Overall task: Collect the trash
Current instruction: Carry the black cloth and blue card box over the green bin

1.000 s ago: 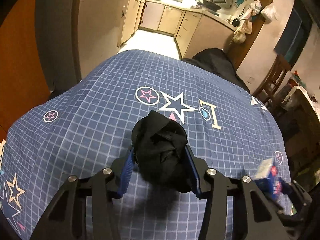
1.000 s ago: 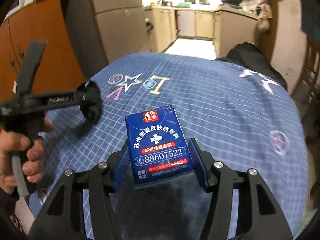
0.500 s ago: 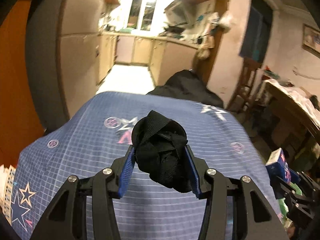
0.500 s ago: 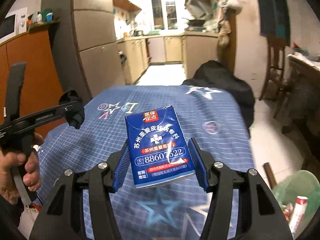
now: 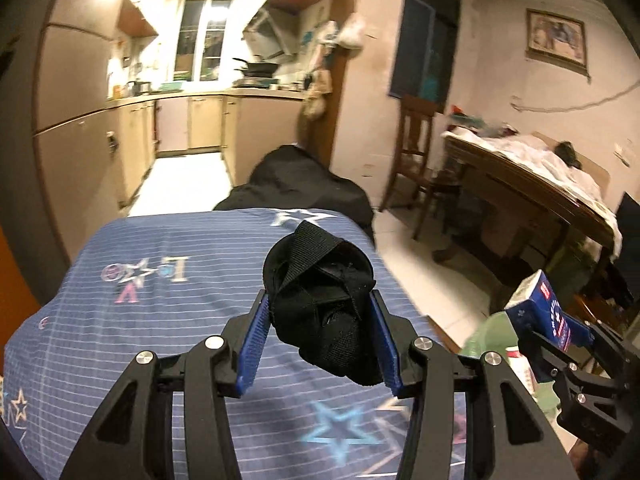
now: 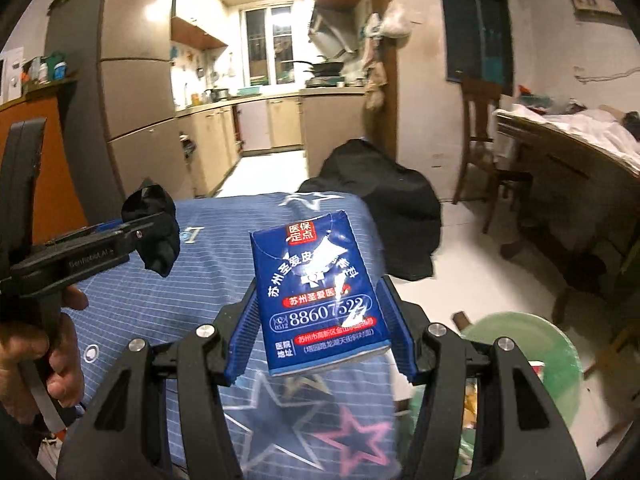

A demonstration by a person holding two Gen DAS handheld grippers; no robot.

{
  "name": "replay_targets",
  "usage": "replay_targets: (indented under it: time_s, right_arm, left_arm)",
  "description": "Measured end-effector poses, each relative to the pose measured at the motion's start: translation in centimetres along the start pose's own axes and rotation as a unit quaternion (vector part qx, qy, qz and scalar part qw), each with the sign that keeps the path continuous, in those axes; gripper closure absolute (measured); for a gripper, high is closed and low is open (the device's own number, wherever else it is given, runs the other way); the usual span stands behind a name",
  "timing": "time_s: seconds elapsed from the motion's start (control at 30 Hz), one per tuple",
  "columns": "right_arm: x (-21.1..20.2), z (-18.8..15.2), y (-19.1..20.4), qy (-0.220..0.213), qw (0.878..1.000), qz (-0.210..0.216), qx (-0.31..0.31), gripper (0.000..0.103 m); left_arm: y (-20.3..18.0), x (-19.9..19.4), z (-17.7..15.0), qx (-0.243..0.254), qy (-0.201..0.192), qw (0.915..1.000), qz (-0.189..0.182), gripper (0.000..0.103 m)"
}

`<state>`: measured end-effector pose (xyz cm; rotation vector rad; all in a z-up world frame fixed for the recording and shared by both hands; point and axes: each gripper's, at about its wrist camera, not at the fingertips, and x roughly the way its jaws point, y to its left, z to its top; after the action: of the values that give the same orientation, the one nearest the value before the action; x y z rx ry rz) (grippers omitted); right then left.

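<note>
My left gripper is shut on a crumpled black cloth wad and holds it above the blue star-patterned table cover. My right gripper is shut on a blue tissue pack with white and red Chinese print. The pack and right gripper also show at the right of the left wrist view. The left gripper with the black wad shows at the left of the right wrist view. A green trash bin with some litter inside stands on the floor, low right of the table.
A black bag or cover lies beyond the table's far end. A wooden chair and a cluttered wooden table stand at the right. A kitchen with cabinets lies beyond. A fridge is at the left.
Both grippers have lifted and swung right, away from the table top, still holding their items. The green bin has come into view at the lower right.
</note>
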<state>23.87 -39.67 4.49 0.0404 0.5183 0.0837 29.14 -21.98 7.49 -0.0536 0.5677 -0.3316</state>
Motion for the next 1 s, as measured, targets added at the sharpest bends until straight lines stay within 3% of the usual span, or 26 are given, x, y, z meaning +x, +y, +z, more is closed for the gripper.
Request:
replay_targets:
  time_s: [0.37, 0.63, 1.0]
  right_arm:
    - [-3.1, -0.8, -6.9, -0.001, 0.997, -0.064, 0.032, 0.048]
    - [-4.5, -1.9, -12.1, 0.014, 0.993, -0.106, 0.056, 0.048]
    - [-4.4, -4.3, -17.6, 0.062, 0.985, -0.126, 0.099, 0.048]
  left_arm:
    - [-12.5, 2.8, -1.0, 0.067, 0.023, 0.9950, -0.070, 0.053]
    - [-17.8, 5.0, -1.5, 0.094, 0.038, 0.9892, -0.106, 0.053]
    - [-24.5, 8.9, -3.4, 0.133, 0.083, 0.9753, -0.156, 0.053]
